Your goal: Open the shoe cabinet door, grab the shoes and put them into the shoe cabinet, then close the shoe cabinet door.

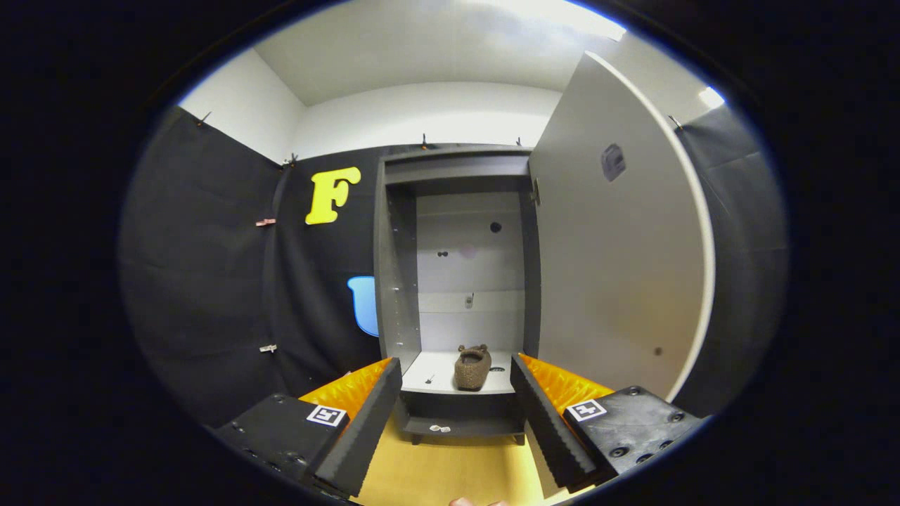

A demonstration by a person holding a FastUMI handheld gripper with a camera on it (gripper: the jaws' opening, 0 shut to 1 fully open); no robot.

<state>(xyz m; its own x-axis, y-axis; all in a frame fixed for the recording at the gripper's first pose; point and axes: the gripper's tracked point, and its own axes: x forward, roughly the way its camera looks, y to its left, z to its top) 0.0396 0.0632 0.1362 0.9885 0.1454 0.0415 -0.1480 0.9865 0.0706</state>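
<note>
Shoe (472, 368) inside cabinet (457, 281), claw (457, 422) open, empty

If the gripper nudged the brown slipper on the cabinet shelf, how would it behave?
The slipper looks fuzzy and soft, so it would probably squash rather than resist. It sits low and flat on the shelf, so it likely slides, not tips. The gripper is open, short of it.
</note>
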